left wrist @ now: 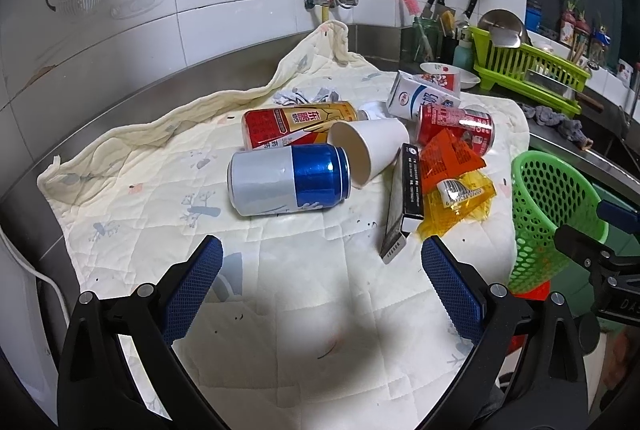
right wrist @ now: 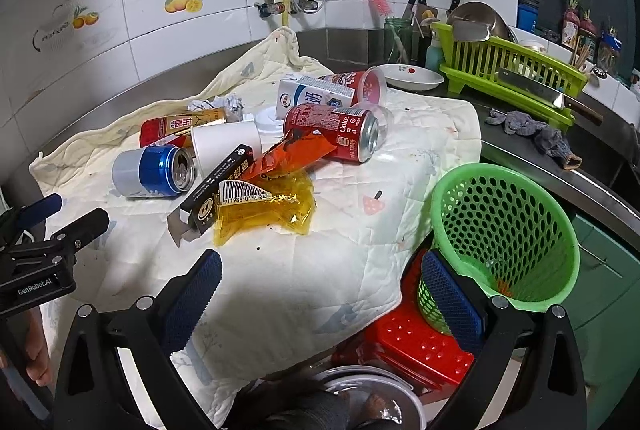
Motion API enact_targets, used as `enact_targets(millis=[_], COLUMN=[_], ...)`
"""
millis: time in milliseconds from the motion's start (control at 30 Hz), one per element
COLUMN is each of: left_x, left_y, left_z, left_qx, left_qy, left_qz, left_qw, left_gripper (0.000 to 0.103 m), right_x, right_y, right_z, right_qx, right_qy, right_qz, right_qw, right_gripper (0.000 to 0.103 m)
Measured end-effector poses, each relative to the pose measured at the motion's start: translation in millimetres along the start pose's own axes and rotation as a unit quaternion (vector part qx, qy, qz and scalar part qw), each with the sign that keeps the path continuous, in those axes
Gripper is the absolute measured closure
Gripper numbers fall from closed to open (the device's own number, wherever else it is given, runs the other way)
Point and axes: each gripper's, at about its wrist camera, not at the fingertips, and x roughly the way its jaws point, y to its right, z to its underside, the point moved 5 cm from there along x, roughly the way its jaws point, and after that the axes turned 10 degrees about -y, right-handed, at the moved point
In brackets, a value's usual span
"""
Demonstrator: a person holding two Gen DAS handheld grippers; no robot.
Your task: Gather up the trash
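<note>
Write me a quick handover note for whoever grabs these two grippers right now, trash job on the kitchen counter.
Left gripper: open, empty, above the cloth, facing the blue can.
Right gripper: open, empty, at the cloth's near edge beside the green basket.
Trash in a heap on the cloth: blue can, red can, gold can, paper cup, milk carton, black box, orange wrapper, crumpled paper.
Done: nothing; the basket looks empty.
Left: all of it.
</note>
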Motion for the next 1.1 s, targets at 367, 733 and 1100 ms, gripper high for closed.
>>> enact_targets(millis=[367, 733, 1100], left_x=[2, -5, -11], left_y=[-4, -13, -10], left_z=[-19, -42, -49], left_qx=[0.005, -0.009, -0.008], left_qy=[0.015, 0.034, 0.048], left_qz=[-0.002, -0.004, -0.005], left_qw=[0.9999, 0.9994, 0.9988], left_gripper=[0.005, 0.006, 0.006], right_x=[13, 23, 23], right_y=[2, -4, -11], right_z=[-10, -22, -33], right_qx=[-0.003, -0.007, -0.019], right_qy=[-0.007, -0.01, 0.001], right_qz=[-0.02, -0.029, -0.032], right_qw=[1.0, 0.999, 0.999], right_gripper=[0.006, 0.006, 0.006])
